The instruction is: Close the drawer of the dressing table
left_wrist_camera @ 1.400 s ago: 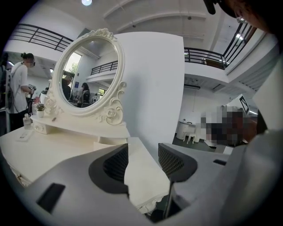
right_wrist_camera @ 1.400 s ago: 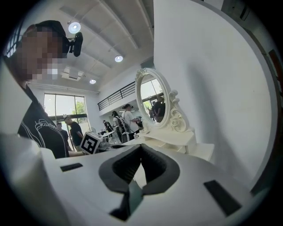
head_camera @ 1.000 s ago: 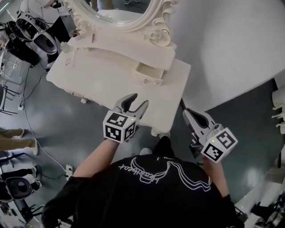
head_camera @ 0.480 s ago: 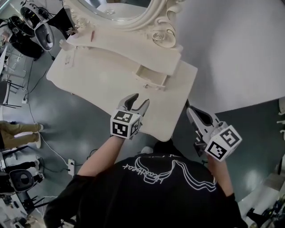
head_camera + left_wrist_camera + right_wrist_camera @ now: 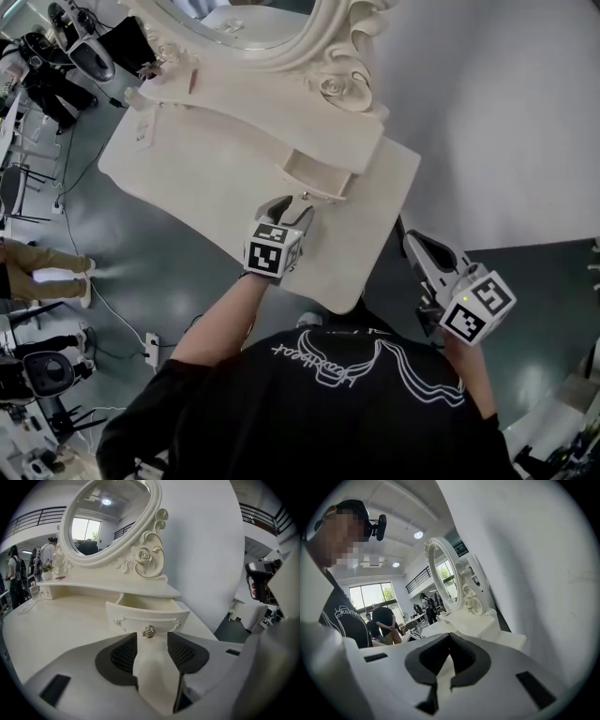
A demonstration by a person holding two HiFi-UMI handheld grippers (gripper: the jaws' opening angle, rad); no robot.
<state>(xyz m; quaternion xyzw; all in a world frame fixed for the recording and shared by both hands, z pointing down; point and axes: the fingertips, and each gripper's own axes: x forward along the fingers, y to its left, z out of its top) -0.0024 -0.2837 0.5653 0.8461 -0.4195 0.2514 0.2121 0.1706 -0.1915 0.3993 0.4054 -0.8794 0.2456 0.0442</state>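
At the front of the drawer (image 5: pixel 317 176) is your left gripper (image 5: pixel 292 208), low over the top of the dressing table (image 5: pixel 197 159) that the drawer belongs to. In the left gripper view its jaws stand apart with only bare tabletop between them. The drawer's small metal knob (image 5: pixel 149 631) sits just beyond the gap, centred on it. From these pictures you cannot tell whether the fingertips (image 5: pixel 132 638) touch the drawer front or stop just short of it.

The drawer itself is pulled out. It juts forward from under the narrow shelf (image 5: pixel 281 103) that carries the oval mirror (image 5: pixel 246 22), and its open top is plain from your head camera. In the left gripper view the curved drawer (image 5: pixel 147 616) front faces you squarely, with a little scroll fitting on either side of the knob.

Well off to the right of the drawer, your right gripper (image 5: pixel 413 240) is past the tabletop's edge and over the grey floor (image 5: pixel 525 272), close to the white wall (image 5: pixel 497 112). Its jaws meet at the tips and hold nothing. From that side, the right gripper (image 5: pixel 450 638) view looks back past the drawer's end of the table and catches the mirror's carved frame (image 5: pixel 465 590) edge-on.
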